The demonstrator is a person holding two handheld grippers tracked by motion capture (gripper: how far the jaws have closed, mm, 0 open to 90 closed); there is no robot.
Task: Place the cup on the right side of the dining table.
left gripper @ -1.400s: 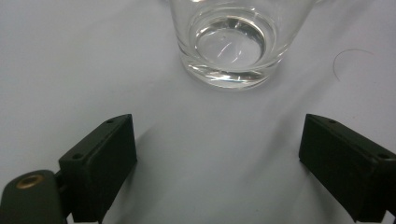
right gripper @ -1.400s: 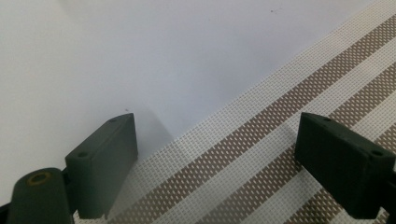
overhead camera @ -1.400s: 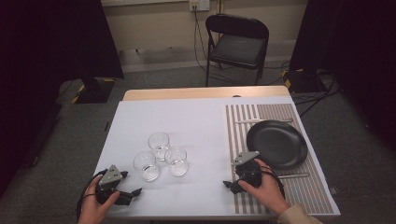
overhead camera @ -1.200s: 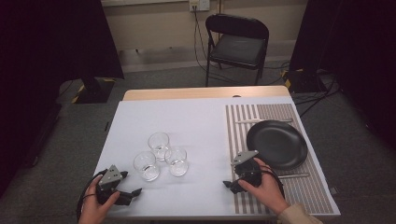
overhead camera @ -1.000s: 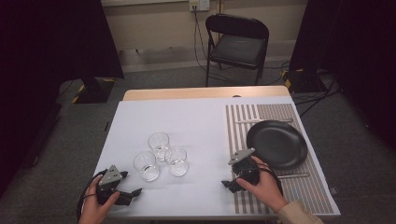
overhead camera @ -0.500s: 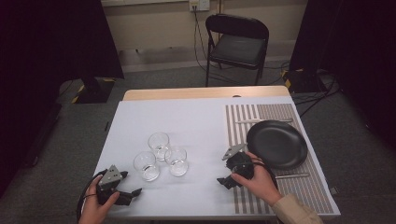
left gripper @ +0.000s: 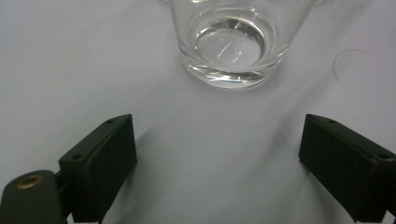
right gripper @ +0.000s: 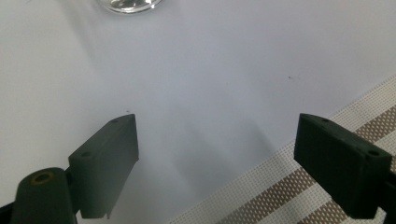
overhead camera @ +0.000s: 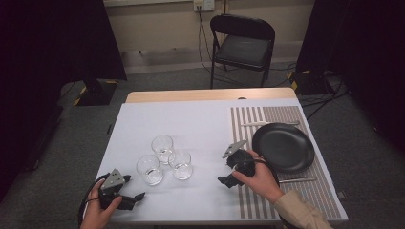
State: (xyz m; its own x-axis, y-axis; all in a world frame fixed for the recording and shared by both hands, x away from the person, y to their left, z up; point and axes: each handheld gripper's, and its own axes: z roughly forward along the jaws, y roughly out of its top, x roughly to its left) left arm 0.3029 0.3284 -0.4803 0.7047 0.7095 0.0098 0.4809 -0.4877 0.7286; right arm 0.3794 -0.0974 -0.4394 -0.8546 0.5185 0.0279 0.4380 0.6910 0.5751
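Glasses, three of them, sit bunched together left of the desk's (overhead camera: 200, 119) middle. The near-left glass (overhead camera: 150, 169) is just far-right of the left gripper (overhead camera: 135, 196), dead ahead of its fingers (left gripper: 100, 163) but not between them; they're spread wide, released, nothing in them. The right gripper (overhead camera: 224, 181) hovers right of the cluster, at the left edge of the striped mat (overhead camera: 282, 157), fingers (right gripper: 105, 163) also wide apart and empty.

The left gripper view gets the glass (left gripper: 231, 42) up close, its thick clear base resting on the desk. The right gripper view catches a sliver of a glass (right gripper: 128, 5) at the top edge. The high view adds the black plate (overhead camera: 283, 147) on the mat.
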